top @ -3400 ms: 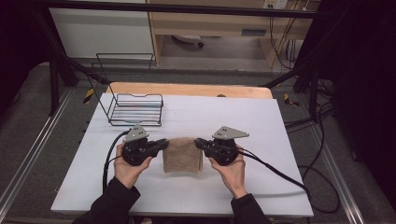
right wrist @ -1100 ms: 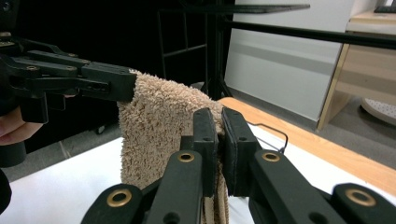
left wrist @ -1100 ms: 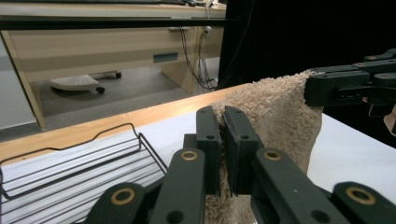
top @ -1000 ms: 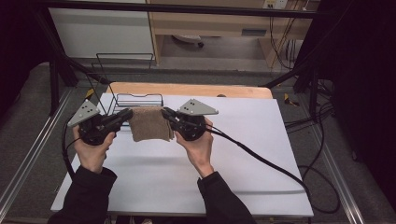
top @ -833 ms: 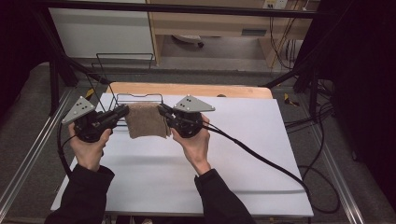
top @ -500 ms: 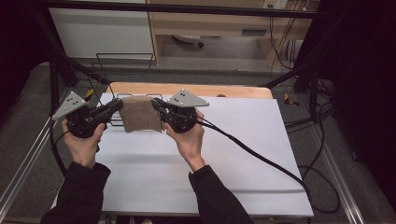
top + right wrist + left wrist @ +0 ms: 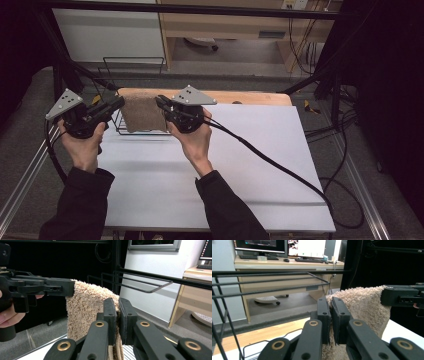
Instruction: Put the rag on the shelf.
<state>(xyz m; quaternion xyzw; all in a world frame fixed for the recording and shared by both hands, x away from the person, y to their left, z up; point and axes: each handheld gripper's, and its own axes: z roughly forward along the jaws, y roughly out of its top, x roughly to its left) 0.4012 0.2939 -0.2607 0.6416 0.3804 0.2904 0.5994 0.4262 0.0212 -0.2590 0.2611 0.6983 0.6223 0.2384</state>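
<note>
A folded beige towel [image 7: 142, 112] hangs in the air between my two grippers, over the black wire basket [image 7: 131, 131] at the table's back left. My left gripper [image 7: 120, 103] is shut on the towel's left top edge. My right gripper [image 7: 159, 101] is shut on its right top edge. In the left gripper view the jaws pinch the fluffy towel [image 7: 364, 305], with the other gripper [image 7: 404, 296] clamped on its far corner. In the right gripper view the towel [image 7: 87, 307] drapes down from the closed jaws, and the other gripper [image 7: 45, 287] holds its far corner.
The white table [image 7: 250, 165] spreads to the right and front of the basket. A wooden board [image 7: 250, 97] lies along its back edge. A black cable [image 7: 280, 167] trails from the right gripper across the table. A black frame bar [image 7: 70, 75] stands at the left.
Both grippers have carried the towel up and toward the back left, from beside the basket to over it. The grip on the towel has stayed the same.
</note>
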